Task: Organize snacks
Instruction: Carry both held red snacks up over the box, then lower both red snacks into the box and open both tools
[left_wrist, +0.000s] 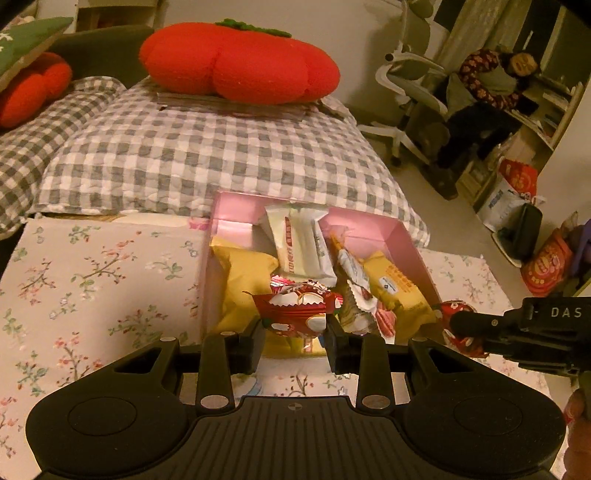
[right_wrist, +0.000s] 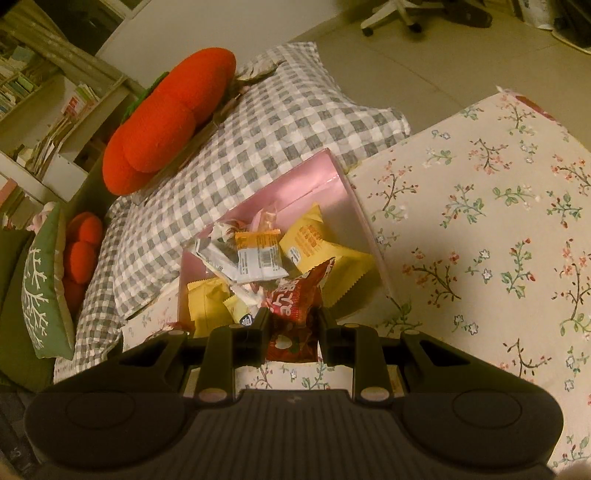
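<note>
Left gripper (left_wrist: 295, 325) clamped on a red snack packet (left_wrist: 295, 312), held over the near edge of the pink box (left_wrist: 406, 240). Right gripper (right_wrist: 294, 325) clamped on a second red packet (right_wrist: 295, 301), by the box's near right corner. Box stands on the floral cloth (right_wrist: 480, 229), at its far edge, against the checked quilt (left_wrist: 184, 155).

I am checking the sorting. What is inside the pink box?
The pink box holds yellow packets, white wrapped bars and red packets. Anything beneath them is covered.
</note>
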